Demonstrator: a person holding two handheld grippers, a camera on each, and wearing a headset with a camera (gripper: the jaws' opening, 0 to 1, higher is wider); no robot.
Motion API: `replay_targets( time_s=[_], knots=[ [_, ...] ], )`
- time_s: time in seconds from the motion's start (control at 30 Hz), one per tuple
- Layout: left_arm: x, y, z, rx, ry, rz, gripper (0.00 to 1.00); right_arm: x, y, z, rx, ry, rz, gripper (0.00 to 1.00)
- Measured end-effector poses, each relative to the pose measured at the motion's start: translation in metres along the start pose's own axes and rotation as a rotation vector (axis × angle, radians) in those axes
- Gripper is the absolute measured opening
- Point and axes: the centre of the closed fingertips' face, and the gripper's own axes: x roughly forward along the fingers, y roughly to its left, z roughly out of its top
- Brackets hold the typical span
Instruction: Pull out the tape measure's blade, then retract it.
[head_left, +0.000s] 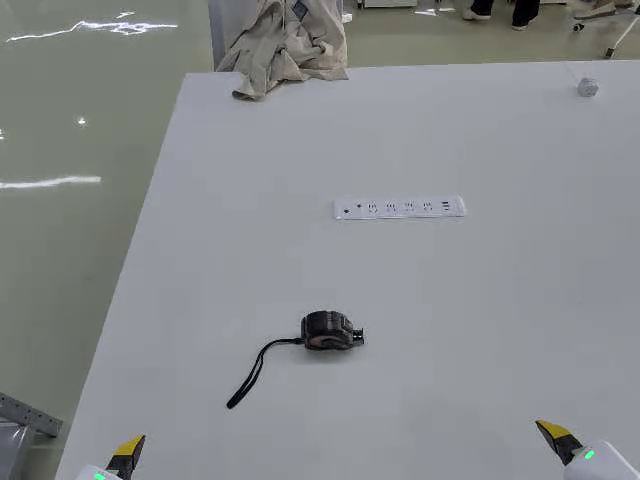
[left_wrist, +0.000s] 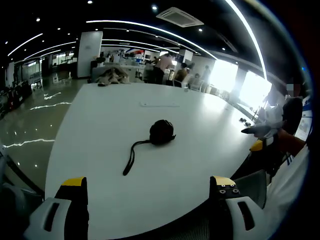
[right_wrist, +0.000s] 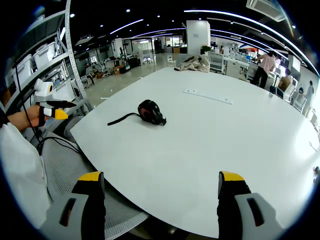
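White workbench (head_left: 480, 300) on a glossy green floor (head_left: 70, 230), mostly bare: power strip (head_left: 400, 207) mid-table, crumpled beige garment (head_left: 285, 45) on the far edge. Tape measure (head_left: 328, 331) lies flat on the near half, roughly centred between the two grippers, ahead of each and well apart from both. Left gripper (left_wrist: 148, 181): jaws spread wide, nothing between them. Right gripper (right_wrist: 160, 176): same, wide and empty. Both sit at the near edge, touching nothing. Long axis of the case runs about left-right across the bench in the head view. Small nub on its right side looks like the hook end (head_left: 358, 338), so the blade should come out toward the right gripper's side; too small to be sure. Black wrist strap (head_left: 255, 372) trails off the opposite side, left and back toward the near edge, so its loose end is closer to the left gripper. No blade drawn out that I can see, so the pull is not yet started. My read: neither gripper is clearly nearer the case. Left suits pinning the case, right suits taking the hook and drawing rightward along that axis. Risk: an unpinned case slides on the smooth top.
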Motion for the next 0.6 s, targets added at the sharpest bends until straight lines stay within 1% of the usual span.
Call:
replay_targets(
  time_s=[0.4, 0.6],
  knots=[
    [0.0010, -0.0011, 0.0030, 0.016, -0.007, -0.003, 0.99, -0.0001, -0.0007, -0.0019, -0.001, 0.007, -0.001, 0.97],
    [0.0030, 0.0005, 0.0045, 0.016, -0.007, 0.003, 1.00, 0.0007, -0.0020, -0.0017, -0.003, 0.006, -0.001, 0.97]
  ],
)
